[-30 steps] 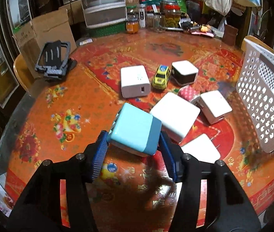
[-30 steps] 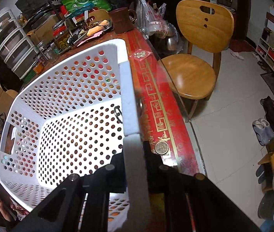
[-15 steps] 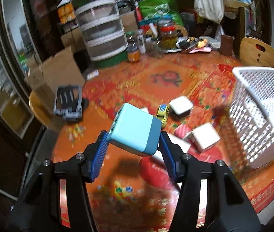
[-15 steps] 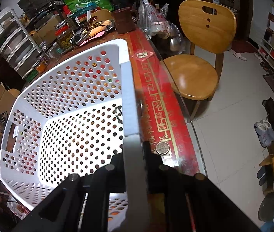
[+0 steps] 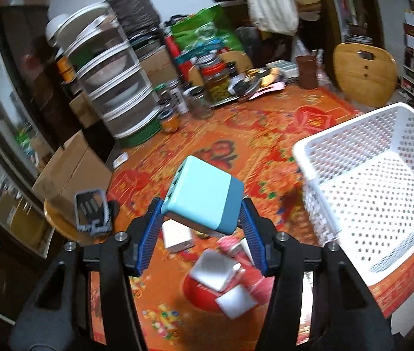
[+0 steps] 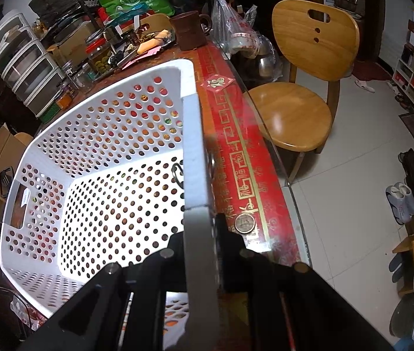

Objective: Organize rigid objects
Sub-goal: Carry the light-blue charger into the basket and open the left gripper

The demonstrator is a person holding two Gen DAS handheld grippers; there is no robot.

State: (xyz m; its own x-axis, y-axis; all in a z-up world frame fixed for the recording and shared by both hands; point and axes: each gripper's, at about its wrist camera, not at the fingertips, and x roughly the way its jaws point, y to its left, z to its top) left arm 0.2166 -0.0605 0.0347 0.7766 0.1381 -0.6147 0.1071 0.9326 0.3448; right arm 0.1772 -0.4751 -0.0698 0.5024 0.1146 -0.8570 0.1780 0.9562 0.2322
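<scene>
left gripper (image 5: 202,219) clamps teal box (image 5: 204,194) | right gripper (image 6: 199,234) pinches basket (image 6: 190,134) rim — basket apparently empty

Your left gripper (image 5: 201,228) has the light blue box (image 5: 204,194) pinched between its blue-padded fingers (image 5: 151,232), lifted clear above the orange patterned tablecloth (image 5: 236,143). The white perforated basket (image 5: 382,190) sits off to the right. A few white boxes (image 5: 217,269) lie on the cloth below the gripper, pretty blurry.
</scene>
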